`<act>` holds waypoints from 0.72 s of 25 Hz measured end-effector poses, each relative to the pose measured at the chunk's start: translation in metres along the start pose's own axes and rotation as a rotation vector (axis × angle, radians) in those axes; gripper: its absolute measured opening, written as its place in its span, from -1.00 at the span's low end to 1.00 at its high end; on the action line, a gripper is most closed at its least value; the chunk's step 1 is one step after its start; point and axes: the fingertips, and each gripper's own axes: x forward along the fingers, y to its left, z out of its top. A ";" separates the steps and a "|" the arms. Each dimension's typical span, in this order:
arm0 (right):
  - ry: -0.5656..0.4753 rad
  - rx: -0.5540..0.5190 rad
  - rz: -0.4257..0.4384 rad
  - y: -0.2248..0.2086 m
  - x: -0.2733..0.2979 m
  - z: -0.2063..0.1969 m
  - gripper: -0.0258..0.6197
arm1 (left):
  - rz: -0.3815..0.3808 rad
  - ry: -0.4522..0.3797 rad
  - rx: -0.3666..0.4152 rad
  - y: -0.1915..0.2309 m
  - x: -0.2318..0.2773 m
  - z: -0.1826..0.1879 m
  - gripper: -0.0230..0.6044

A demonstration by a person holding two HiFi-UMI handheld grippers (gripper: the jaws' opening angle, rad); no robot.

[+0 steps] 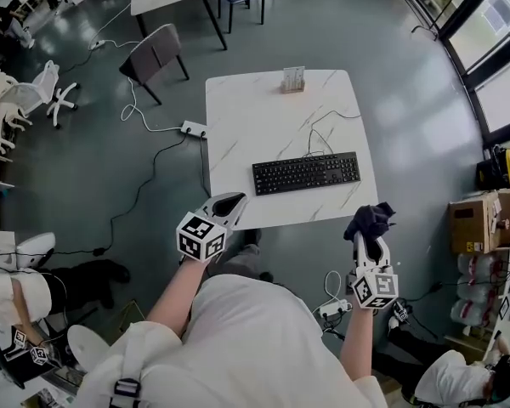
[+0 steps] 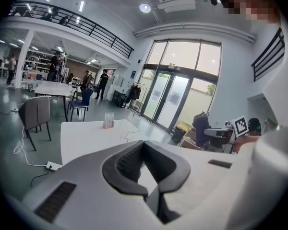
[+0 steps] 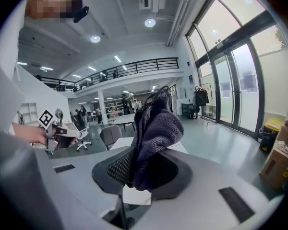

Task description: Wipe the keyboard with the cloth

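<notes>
Head view: my right fingers (image 1: 371,250) clamp the cloth (image 1: 370,219) just off the counter's (image 1: 246,109) near corner, left fingers (image 1: 223,205) shut empty; keyboard (image 1: 306,173) lies long-axis left-right by that edge, cable (image 1: 323,134) and stand (image 1: 294,79) behind.

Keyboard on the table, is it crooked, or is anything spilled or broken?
Nothing really stands out. The keyboard lies about in line with the near edge of the table, and there is no spill around it. Only its cable is a bit messy, looping loosely across the tabletop behind it.
</notes>
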 end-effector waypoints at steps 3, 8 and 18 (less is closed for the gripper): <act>0.021 0.006 -0.004 0.003 0.023 0.007 -0.62 | -0.012 0.028 -0.019 0.018 0.014 0.003 -0.91; 0.034 0.006 -0.020 0.005 0.060 0.017 -0.62 | -0.032 0.056 -0.010 0.049 0.038 0.009 -0.91; 0.043 0.049 -0.091 -0.007 0.109 0.036 -0.62 | -0.056 0.040 0.007 0.094 0.071 0.031 -0.91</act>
